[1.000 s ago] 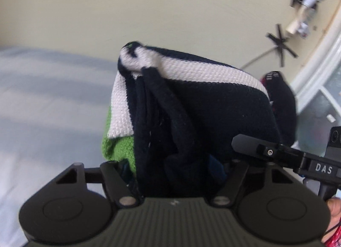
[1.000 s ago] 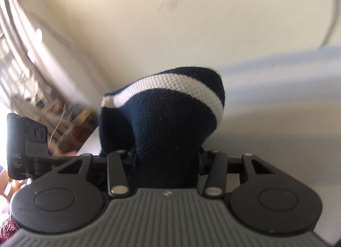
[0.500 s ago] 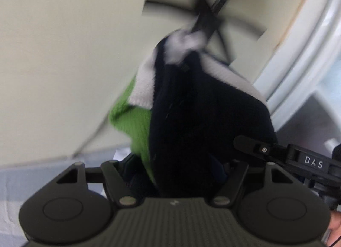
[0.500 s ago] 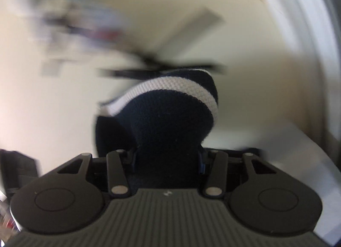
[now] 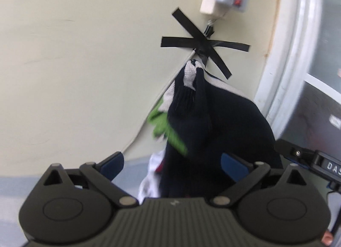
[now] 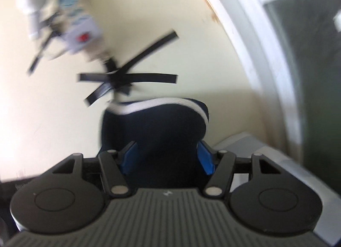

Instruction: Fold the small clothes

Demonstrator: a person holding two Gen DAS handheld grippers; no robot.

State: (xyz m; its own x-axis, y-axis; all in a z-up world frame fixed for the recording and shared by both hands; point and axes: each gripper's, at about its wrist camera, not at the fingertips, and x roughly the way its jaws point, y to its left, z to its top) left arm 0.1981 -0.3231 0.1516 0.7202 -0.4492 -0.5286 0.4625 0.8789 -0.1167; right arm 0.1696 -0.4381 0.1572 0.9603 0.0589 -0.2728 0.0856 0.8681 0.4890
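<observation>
The left gripper [image 5: 170, 166] has just been opening and stands wide with the navy, white and green sweater [image 5: 213, 123] bunched loosely between its fingers, while the right gripper [image 6: 167, 157], also just opening, stands half spread around the sweater's navy fold.

We see our right gripper [image 6: 166, 155] with its jaws having just been opening, blue pads [image 6: 205, 157] spread around a navy white-striped knit garment [image 6: 157, 127]. Behind it, crossed black tape strips [image 6: 125, 76] mark the cream wall [image 6: 53, 119].
</observation>
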